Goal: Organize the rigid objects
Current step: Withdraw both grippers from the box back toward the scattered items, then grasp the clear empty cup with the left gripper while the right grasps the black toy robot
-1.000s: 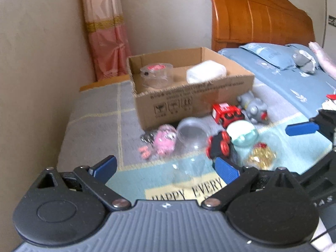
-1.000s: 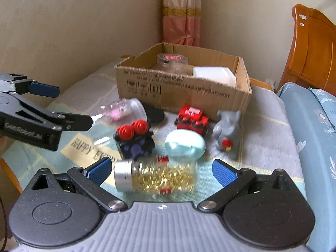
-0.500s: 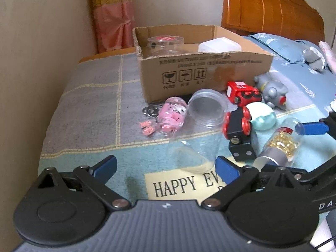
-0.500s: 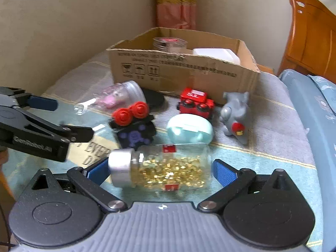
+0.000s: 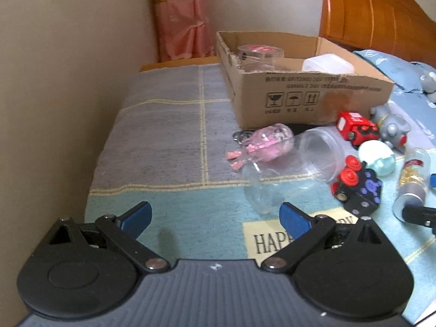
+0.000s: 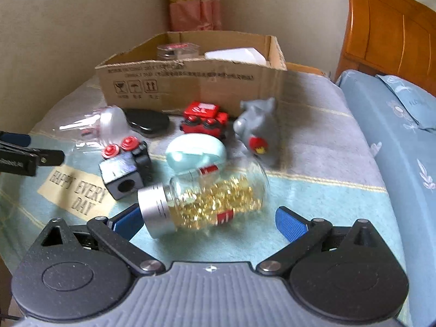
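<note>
The right gripper is spread wide, its blue pads on either side of a glass jar of gold pieces that lies on its side with its silver cap toward the left pad; the pad looks close to the cap, but contact cannot be told through the blur. Just beyond the jar sit a pale green egg-shaped case and, to its left, a black block toy with red wheels. Farther ahead are a red toy car, a grey figurine to the right, and a flat black object to the left. A cardboard box stands at the back, holding a clear lidded container and a white object.

The left gripper is also spread, pinching nothing, above a blue mat. Ahead of its right pad lies a clear plastic jar on its side, with a pink charm just beyond.
</note>
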Demonstrator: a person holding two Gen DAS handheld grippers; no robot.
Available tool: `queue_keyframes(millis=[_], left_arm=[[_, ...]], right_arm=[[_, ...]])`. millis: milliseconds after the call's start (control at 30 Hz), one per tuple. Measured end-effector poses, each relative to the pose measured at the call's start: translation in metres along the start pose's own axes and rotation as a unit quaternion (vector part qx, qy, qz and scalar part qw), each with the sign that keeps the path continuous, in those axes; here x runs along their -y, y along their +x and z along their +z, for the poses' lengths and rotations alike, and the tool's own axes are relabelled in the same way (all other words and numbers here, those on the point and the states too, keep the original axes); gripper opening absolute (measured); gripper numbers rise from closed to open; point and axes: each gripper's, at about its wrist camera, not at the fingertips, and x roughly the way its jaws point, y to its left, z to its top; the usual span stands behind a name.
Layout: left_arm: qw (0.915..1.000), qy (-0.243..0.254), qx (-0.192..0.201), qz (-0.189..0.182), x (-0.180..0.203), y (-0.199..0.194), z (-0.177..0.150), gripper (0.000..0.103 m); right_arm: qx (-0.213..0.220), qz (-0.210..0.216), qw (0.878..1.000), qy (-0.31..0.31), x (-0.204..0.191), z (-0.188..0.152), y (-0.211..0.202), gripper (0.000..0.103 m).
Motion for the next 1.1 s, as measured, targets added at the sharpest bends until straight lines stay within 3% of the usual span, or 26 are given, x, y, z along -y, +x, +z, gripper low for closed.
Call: queue_keyframes(millis=[267,433,567,833,1100], left_arm=[[0.9979,0.052,0.005,-0.039,0.031,-0.018,-0.004,0.1],[0.9972,0.049,-0.004,-0.057,0.048,-0.017,0.003,0.1],[0.9976,0.045,-0.016,-0.049,0.058,-0.009,0.012,0.1],[0.9982,-0.039,-0.035,-0.031,0.06,0.013,0.032,0.101],[0.9915,-0.123,-0.041,-0.009,0.059,0.028,0.044,0.102]], right_arm=[[-0.002,0.003,1.0,-0.028,0.002,-0.008,0.006,0.103],[0.007,0.009,0.999,-0.039,0.002,-0.01,0.005,0.103],[0.012,0.015,0.999,-0.045,0.004,-0.012,0.004,0.103],[0.021,0.033,0.997,-0.061,0.008,-0.015,0.001,0.103],[0.024,0.047,0.996,-0.076,0.009,-0.016,-0.002,0.103]])
